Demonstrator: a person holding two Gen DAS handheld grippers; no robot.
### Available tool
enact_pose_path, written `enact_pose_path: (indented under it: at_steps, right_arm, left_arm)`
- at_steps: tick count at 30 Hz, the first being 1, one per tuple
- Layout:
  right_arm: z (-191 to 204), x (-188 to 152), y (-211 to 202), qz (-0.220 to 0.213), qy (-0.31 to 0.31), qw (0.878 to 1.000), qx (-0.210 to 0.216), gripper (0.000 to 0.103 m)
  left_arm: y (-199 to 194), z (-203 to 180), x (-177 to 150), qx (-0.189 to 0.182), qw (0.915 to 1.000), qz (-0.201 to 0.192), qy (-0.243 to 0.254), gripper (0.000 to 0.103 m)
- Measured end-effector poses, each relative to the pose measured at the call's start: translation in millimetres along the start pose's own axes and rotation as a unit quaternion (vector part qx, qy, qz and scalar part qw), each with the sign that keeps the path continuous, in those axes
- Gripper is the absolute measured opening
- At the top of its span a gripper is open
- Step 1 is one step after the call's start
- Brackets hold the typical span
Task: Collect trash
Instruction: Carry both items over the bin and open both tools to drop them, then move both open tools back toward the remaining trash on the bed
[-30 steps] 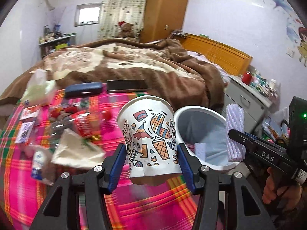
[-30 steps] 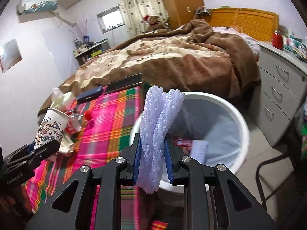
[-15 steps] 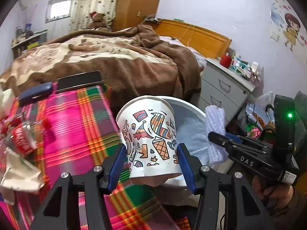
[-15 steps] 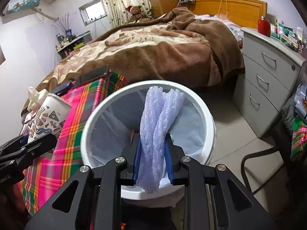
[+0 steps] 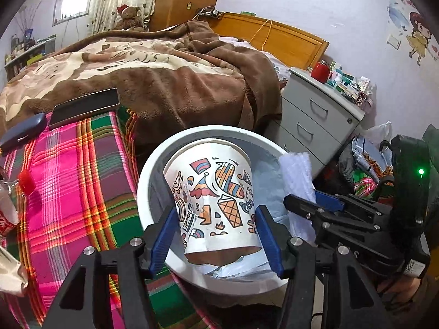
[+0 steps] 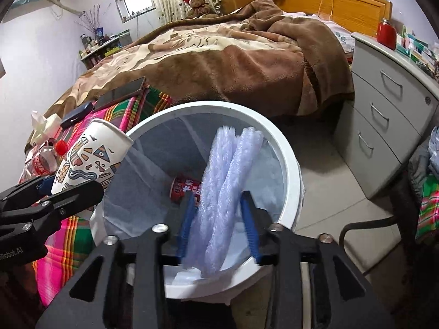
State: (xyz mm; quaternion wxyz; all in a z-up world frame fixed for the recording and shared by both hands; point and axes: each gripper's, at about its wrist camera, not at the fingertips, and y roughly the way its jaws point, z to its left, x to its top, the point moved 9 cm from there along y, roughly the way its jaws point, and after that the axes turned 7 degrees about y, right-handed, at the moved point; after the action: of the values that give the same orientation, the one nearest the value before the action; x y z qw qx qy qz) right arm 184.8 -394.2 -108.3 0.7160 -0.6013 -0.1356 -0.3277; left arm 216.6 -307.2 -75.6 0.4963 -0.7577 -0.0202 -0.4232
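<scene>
While claws open, bin (image 6: pixel 288 161) beside plaid cloth (image 5: pixel 82 181).

The left gripper (image 5: pixel 215 235) is showing two black angular arms with triangular cut-outs, each carrying a round silver screw (image 5: pixel 89 250) near its top and ending in a bright blue pad (image 5: pixel 162 240). The right gripper (image 6: pixel 219 219) is wearing the same black frame, silver screws and blue pads. From the left wrist view its body is appearing as a black block with small bolts, a green light (image 5: pixel 420 171) glowing on the housing and a white label near the grip. White lettering is running along the side of the left tool. A dark sleeve (image 5: pixel 428 288) is covering the person's wrist.
</scene>
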Motion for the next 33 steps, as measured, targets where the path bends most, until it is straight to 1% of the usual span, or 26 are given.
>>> enact_pose_path:
  at_steps: [1, 2, 6, 9, 12, 14, 19, 23, 26, 33]
  right_arm:
    - [-2, 1, 0, -0.002, 0.001, 1.000, -0.001, 0.056]
    - [-4, 1, 0, -0.003, 0.002, 1.000, -0.002, 0.057]
    - [-8, 2, -3, -0.006, 0.015, 1.000, -0.003, 0.057]
    - [-9, 3, -6, -0.012, 0.023, 1.000, 0.002, 0.057]
    - [-7, 3, -11, -0.016, 0.031, 0.999, 0.007, 0.057]
    - [-3, 1, -13, -0.019, 0.035, 0.999, 0.011, 0.057]
    - [11, -1, -19, -0.029, 0.034, 0.999, 0.021, 0.057]
    - [27, -3, -25, -0.038, 0.027, 0.998, 0.032, 0.057]
    - [42, -6, -28, -0.041, 0.019, 0.998, 0.045, 0.057]
    - [77, -17, -27, -0.037, -0.007, 0.997, 0.071, 0.057]
  left_arm:
    - [1, 1, 0, 0.002, 1.0000, 0.000, -0.002, 0.065]
    - [2, 2, -1, 0.003, 1.0000, 0.001, -0.004, 0.066]
    - [2, 6, -2, 0.002, 0.9999, 0.001, -0.014, 0.066]
    - [-2, 9, -3, 0.007, 0.9998, -0.003, -0.016, 0.066]
    - [-11, 12, -6, 0.008, 0.9997, -0.009, -0.019, 0.066]
    - [-18, 15, -9, 0.014, 0.9996, -0.012, -0.019, 0.066]
    - [-41, 27, -20, 0.021, 0.9987, -0.026, -0.039, 0.066]
    - [-63, 41, -30, 0.043, 0.9972, -0.039, -0.047, 0.066]
    - [-81, 55, -39, 0.049, 0.9956, -0.050, -0.063, 0.066]
    - [-124, 96, -65, 0.092, 0.9886, -0.072, -0.095, 0.066]
